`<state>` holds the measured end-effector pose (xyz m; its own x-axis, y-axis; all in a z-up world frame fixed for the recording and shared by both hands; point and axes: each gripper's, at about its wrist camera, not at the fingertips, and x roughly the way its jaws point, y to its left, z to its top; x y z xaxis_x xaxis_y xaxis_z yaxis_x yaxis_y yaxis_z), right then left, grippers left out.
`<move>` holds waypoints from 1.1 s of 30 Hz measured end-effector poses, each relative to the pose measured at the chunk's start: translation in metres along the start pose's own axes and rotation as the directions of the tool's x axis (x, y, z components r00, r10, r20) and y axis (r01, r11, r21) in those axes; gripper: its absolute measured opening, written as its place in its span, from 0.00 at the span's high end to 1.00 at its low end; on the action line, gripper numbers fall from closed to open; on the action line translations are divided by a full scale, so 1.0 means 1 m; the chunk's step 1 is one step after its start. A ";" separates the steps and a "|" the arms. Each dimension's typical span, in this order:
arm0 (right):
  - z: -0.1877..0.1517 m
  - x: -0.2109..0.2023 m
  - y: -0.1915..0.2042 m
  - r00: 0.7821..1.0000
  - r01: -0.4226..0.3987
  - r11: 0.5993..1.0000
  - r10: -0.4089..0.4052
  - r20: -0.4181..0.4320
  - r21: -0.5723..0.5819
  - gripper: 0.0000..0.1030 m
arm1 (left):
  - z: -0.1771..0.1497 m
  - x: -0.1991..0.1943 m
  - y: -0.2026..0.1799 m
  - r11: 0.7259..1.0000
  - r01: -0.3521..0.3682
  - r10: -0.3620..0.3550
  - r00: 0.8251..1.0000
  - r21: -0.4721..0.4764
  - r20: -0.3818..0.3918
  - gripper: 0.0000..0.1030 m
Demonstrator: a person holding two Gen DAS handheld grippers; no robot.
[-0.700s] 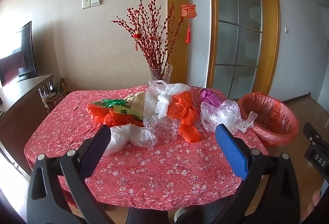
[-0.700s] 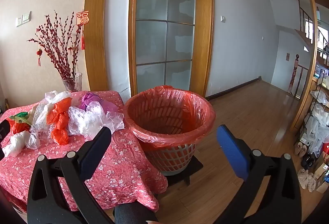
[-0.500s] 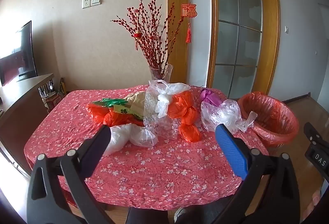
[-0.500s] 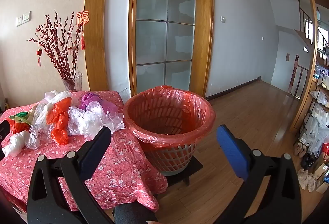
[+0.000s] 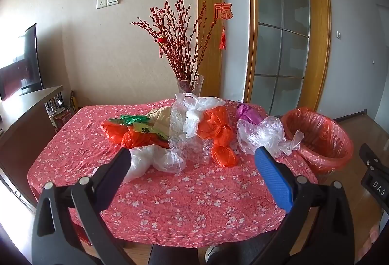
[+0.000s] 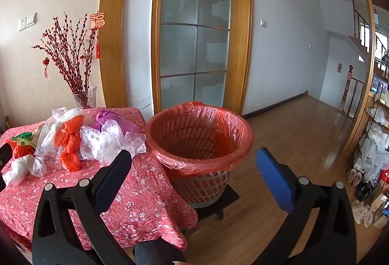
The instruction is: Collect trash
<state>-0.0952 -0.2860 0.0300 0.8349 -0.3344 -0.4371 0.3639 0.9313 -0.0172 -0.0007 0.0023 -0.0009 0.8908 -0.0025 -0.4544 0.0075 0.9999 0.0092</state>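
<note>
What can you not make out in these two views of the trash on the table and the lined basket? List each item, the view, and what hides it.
- Basket floor, right wrist view: its near wall hides it.
- Beige wrapper, left wrist view: bubble wrap and green packet cover most of it.
- Purple bag, left wrist view: clear bag covers its lower part.

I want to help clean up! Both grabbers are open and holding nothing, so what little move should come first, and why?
Probably ease the left gripper forward and down to the white bag nearest it. Its jaws are wide open and empty, and that bag lies at the front of the pile on the table, so nothing blocks it. The lined bin waits beside the table, in front of the right gripper.
</note>
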 end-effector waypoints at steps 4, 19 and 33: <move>0.000 0.000 0.000 1.000 0.000 1.000 0.000 0.000 -0.001 0.02 | 0.000 0.000 0.000 1.000 0.000 0.000 1.000 0.000 -0.001 0.04; -0.001 0.001 0.001 1.000 0.001 1.000 -0.001 -0.001 -0.001 0.02 | 0.000 0.001 0.000 1.000 0.001 -0.001 1.000 -0.001 -0.005 0.04; -0.002 0.002 0.001 1.000 0.001 1.000 -0.001 -0.002 -0.002 0.02 | -0.007 0.000 -0.002 1.000 0.002 -0.002 1.000 -0.001 -0.009 0.04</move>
<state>-0.0940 -0.2855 0.0270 0.8338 -0.3345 -0.4391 0.3635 0.9314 -0.0193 -0.0037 0.0007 -0.0077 0.8867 -0.0044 -0.4624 0.0088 0.9999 0.0073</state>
